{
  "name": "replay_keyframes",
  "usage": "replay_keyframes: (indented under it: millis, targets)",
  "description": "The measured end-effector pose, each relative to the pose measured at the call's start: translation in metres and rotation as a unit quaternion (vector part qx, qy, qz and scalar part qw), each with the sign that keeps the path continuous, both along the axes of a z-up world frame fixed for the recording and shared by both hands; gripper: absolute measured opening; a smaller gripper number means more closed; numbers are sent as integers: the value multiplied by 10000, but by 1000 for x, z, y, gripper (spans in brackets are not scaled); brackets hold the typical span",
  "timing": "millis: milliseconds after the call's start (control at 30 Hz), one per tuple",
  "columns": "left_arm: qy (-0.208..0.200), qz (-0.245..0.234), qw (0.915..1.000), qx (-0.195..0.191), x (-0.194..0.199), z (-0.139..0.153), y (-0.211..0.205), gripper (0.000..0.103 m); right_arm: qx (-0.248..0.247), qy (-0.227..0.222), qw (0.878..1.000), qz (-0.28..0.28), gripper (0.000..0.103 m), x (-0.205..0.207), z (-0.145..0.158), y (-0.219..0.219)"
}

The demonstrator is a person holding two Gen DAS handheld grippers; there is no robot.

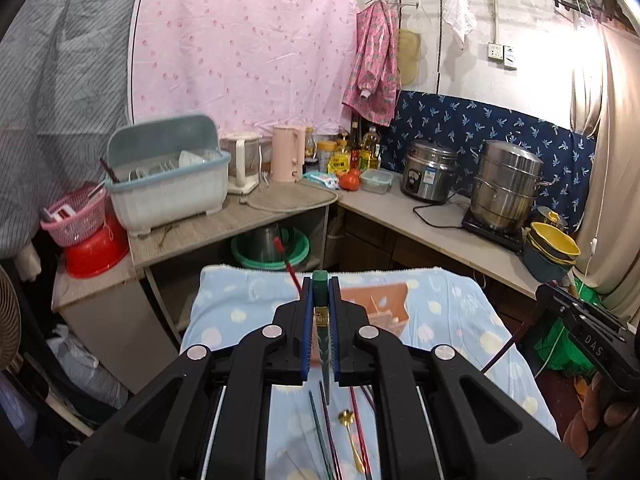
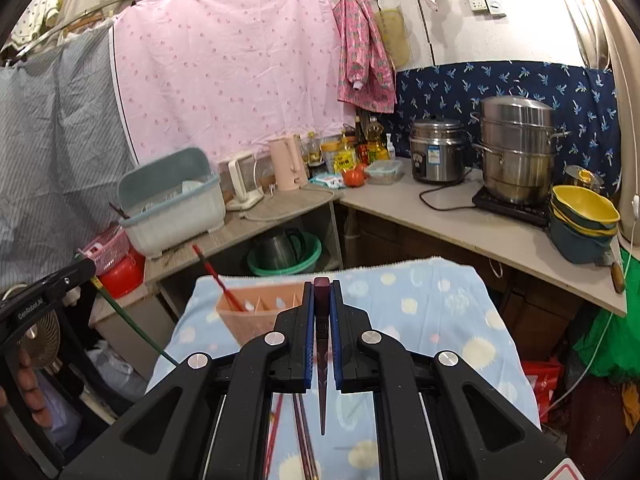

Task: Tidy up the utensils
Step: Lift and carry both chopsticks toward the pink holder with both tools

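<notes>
Green chopstick clamped in left gripper, maroon chopstick in right gripper.

Both views are evenly lit indoors; glare is seen at the upper right by the curtain. Edges are bent and darkened by fisheye distortion.

Left gripper clamps a green chopstick — above the blue cloth.
</notes>
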State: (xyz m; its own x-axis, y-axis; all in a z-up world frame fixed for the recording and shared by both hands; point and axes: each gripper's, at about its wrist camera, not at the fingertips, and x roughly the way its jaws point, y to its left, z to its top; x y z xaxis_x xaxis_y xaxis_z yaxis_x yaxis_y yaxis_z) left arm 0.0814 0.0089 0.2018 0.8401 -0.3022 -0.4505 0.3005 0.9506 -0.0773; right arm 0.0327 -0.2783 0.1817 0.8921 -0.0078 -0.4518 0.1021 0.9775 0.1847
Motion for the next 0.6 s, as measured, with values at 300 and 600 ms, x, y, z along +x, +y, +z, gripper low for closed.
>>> replay_keyframes:
  millis: [300, 600]
  targets:
    - [-335, 75, 9994, -35, 49, 31, -21, 7, -5, -564, 9983, -121, 8, 54, 33, -1]
    - [-628, 111, 9979, -106, 87, 34, -38, 7, 70, -1059, 9937, -359, 8, 100, 25, 1]
